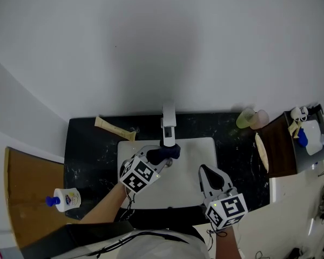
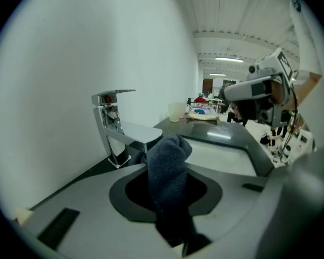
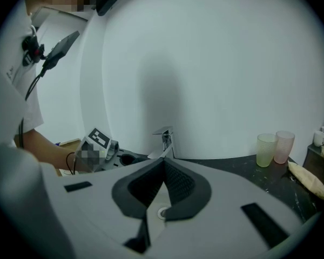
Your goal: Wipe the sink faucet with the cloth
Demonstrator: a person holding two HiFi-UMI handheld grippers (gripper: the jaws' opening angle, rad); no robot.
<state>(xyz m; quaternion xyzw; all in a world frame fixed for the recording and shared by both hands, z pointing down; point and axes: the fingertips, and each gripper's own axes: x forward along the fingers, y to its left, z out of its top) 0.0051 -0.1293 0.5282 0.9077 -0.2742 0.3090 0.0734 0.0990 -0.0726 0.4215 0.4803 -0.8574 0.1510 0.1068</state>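
Note:
A chrome faucet (image 1: 168, 124) stands at the back of the white sink (image 1: 191, 196). My left gripper (image 1: 157, 162) is shut on a dark blue cloth (image 1: 171, 152), which bunches up at the spout's outer end. In the left gripper view the cloth (image 2: 168, 163) rises between the jaws, right in front of the faucet (image 2: 116, 127) and its flat spout. My right gripper (image 1: 209, 172) hovers over the right side of the basin, shut and holding nothing. Its pads meet at the tip in the right gripper view (image 3: 163, 163), with the faucet (image 3: 165, 140) and the left gripper (image 3: 100, 144) beyond.
The sink is set in a black countertop (image 1: 89, 152). A beige object (image 1: 112, 127) lies at the back left and two pale cups (image 1: 251, 118) stand at the back right. A white bottle with a blue cap (image 1: 65, 199) rests on a wooden surface at left. A dark wooden stand (image 1: 278, 144) is at right.

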